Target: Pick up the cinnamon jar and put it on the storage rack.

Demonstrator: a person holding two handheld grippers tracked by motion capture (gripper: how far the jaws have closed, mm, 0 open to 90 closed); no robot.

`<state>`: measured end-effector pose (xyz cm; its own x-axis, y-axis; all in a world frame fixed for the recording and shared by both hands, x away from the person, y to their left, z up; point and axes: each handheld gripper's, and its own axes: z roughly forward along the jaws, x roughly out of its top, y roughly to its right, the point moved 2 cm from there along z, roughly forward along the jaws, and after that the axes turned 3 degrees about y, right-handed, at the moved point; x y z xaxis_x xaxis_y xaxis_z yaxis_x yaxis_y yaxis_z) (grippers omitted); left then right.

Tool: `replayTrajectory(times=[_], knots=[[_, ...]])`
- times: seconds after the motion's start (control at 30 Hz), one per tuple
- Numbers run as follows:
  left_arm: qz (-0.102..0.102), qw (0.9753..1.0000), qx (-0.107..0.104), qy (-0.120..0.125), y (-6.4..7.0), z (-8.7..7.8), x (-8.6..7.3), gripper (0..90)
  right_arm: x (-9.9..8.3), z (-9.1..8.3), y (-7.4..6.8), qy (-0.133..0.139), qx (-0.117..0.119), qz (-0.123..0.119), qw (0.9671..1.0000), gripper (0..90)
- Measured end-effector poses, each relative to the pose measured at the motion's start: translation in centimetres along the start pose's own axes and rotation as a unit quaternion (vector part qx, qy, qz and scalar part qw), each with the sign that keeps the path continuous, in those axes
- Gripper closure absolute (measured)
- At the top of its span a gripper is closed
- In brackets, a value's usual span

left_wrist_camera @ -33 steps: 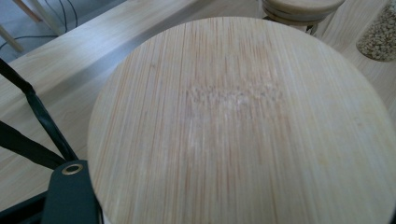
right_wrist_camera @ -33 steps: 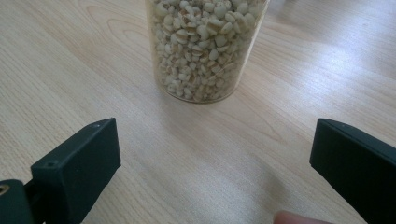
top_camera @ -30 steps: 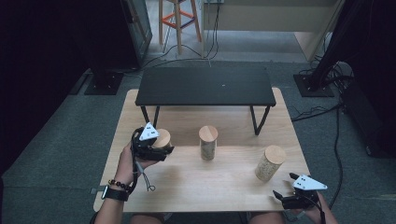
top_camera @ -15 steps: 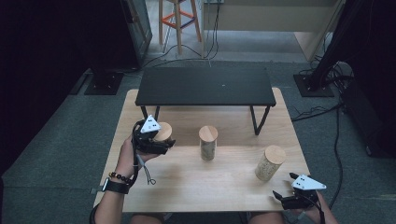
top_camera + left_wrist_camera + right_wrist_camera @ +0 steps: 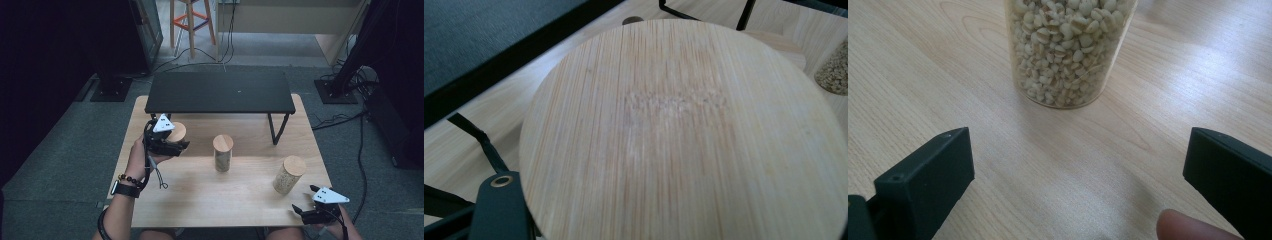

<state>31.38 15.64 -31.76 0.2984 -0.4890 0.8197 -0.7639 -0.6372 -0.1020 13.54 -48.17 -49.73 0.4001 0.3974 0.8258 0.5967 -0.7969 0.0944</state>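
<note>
Looking down from the high view, a light wooden table [image 5: 200, 200] filled the middle of the scene, with a low black shelf [image 5: 220, 92] standing across its far half. Three clear jars with round bamboo lids stood in a loose row on the wood.

The left gripper [image 5: 167, 144], held in the person's left hand [image 5: 137, 160], sat at the left jar [image 5: 176, 132] near the shelf's left leg. Its jaws reached around that jar, which looked slightly tilted and was partly hidden behind the gripper. In the left gripper view, the bamboo lid [image 5: 684, 135] loomed very close, with one black jaw showing at the lower left edge against it. Whether the jaws were pressing on the jar could not be told.

The middle jar [image 5: 223, 153] stood upright, well apart from both grippers.

The right gripper [image 5: 320, 207] rested low at the table's near right corner, its jaws spread wide and gripping nothing. The right jar [image 5: 289, 175] stood just beyond it, near but not touching. In the right gripper view, that jar [image 5: 1070, 50] was seen to be packed with pale peanuts, standing ahead between the two parted jaws, and a fingertip [image 5: 1188, 227] showed at the bottom edge.
</note>
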Motion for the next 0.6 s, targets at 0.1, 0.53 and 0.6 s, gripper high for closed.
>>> replayTrajectory(times=[0.1, 0.53, 0.6], knots=[[0.002, 1.0, 0.003, 0.001, -0.1, 0.0, 0.5, 25.4, 0.0, 0.0, 0.1, 0.0, 0.001, 0.001, 1.0, 0.0], [0.007, 0.9999, 0.011, 0.007, -0.7, 0.2, 2.9, 25.5, 0.0, 0.0, 0.1, 0.0, 0.001, 0.001, 1.0, 0.0], [0.006, 0.9999, 0.01, 0.007, -0.8, 0.3, 3.2, 25.5, 0.0, 0.0, 0.1, 0.0, 0.001, 0.001, 1.0, 0.0]])
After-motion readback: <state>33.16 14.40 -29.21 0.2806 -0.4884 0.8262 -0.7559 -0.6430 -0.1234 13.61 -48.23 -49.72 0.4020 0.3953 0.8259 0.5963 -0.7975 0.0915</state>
